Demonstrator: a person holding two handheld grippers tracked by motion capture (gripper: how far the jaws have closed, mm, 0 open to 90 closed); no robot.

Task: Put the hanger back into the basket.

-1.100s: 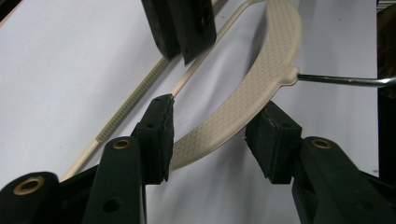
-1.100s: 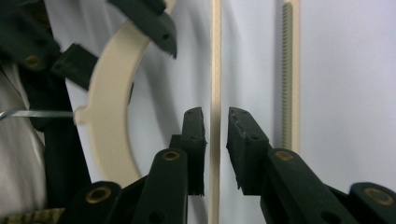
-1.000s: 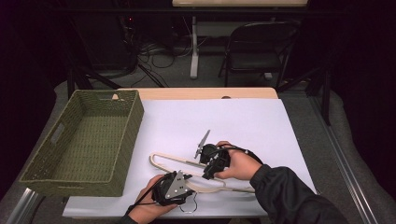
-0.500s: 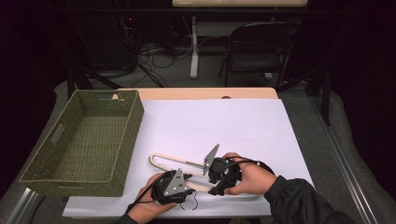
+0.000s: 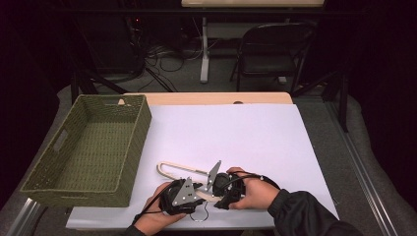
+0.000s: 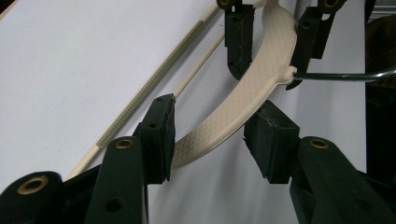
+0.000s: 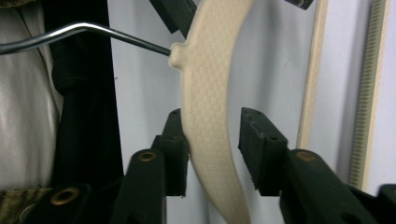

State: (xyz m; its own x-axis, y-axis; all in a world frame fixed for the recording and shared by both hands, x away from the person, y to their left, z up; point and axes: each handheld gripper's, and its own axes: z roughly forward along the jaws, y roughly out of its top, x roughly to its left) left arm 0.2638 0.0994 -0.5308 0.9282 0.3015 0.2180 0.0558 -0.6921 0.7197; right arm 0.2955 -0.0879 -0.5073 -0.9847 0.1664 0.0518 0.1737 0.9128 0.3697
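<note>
Hanger (image 5: 169,168) — cream plastic with a metal hook (image 6: 345,76) — lies on the white sheet (image 5: 236,132) just right of the green woven basket (image 5: 88,147), near the table's front edge. From above, both hands cover its curved shoulder. The left gripper (image 6: 208,135) view shows that shoulder between parted jaws, touching one pad, clear of the other. The right gripper (image 7: 212,149) straddles it likewise — its jaws have just been closing, one pad touching, a gap at the other.

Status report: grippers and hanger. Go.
Left gripper open, fingers astride the hanger. Right gripper just closing, one finger on it, no clamp yet. Hanger flat on the table. Nothing in the way.
</note>
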